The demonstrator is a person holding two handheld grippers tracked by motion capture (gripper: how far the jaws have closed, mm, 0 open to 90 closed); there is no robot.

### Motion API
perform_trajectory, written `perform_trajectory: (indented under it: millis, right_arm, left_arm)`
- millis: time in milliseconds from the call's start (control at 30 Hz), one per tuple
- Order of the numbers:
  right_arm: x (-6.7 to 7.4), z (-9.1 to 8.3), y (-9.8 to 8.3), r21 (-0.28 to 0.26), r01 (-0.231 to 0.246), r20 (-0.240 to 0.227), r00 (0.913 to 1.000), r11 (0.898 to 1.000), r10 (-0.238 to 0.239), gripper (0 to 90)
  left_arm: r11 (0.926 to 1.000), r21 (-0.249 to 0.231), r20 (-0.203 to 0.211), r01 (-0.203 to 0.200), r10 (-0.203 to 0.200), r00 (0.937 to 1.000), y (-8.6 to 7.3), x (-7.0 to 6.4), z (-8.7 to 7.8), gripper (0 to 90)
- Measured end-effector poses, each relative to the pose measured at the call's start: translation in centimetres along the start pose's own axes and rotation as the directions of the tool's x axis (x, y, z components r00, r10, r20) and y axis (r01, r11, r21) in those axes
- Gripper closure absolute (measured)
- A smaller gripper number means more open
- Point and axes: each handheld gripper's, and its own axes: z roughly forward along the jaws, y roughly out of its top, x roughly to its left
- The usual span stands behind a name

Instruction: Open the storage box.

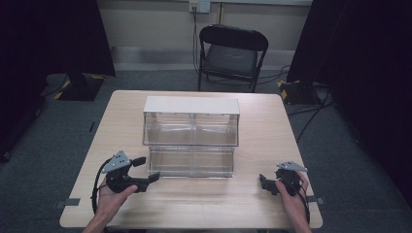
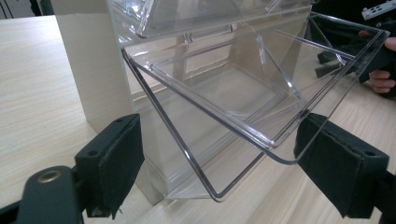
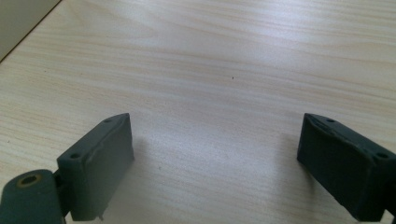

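I worked over a pale wood table point(image 1: 272, 145) on grey carpet, a black folding chair point(image 1: 232, 53) behind it and dark curtains at both sides. My left gripper point(image 1: 145, 170) was spread wide and empty, its jaws flanking the near left corner of the clear bin point(image 1: 192, 138) without contact. My right gripper point(image 1: 266, 183) was likewise released and empty, over bare tabletop well right of the bin. The bin stood mid-table, long axis running left to right, white top point(image 1: 192, 104) toward the chair, its open lower tray point(image 2: 224, 93) facing me.
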Motion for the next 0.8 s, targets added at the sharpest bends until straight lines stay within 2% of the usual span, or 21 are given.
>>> perform_trajectory:
  millis: [367,433,500,633,800]
  right_arm:
    - [0.0,0.0,0.0,0.000,0.000,-0.001,1.0000,1.000,0.000,9.5]
    - [0.0,0.0,0.0,0.000,0.000,-0.001,1.0000,1.000,0.000,9.4]
    - [0.0,0.0,0.0,0.001,-0.001,-0.001,1.0000,1.000,0.001,9.2]
    - [0.0,0.1,0.1,0.002,0.001,-0.001,1.0000,1.000,-0.001,8.6]
    - [0.0,0.1,0.1,0.002,0.001,-0.001,1.0000,1.000,-0.001,8.5]
  left_arm:
    - [1.0000,0.001,-0.004,0.000,0.000,1.0000,0.3,0.3,-0.2,15.6]
    - [0.9998,-0.015,-0.002,0.012,-0.012,0.9999,0.5,0.3,-0.2,15.6]
    - [1.0000,-0.005,-0.001,0.001,-0.001,1.0000,0.8,0.4,-0.3,15.7]
    - [0.9999,-0.009,0.000,0.012,-0.012,0.9999,0.9,0.5,-0.2,15.6]
    - [0.9999,-0.012,-0.001,0.006,-0.006,1.0000,1.1,0.4,-0.1,15.8]
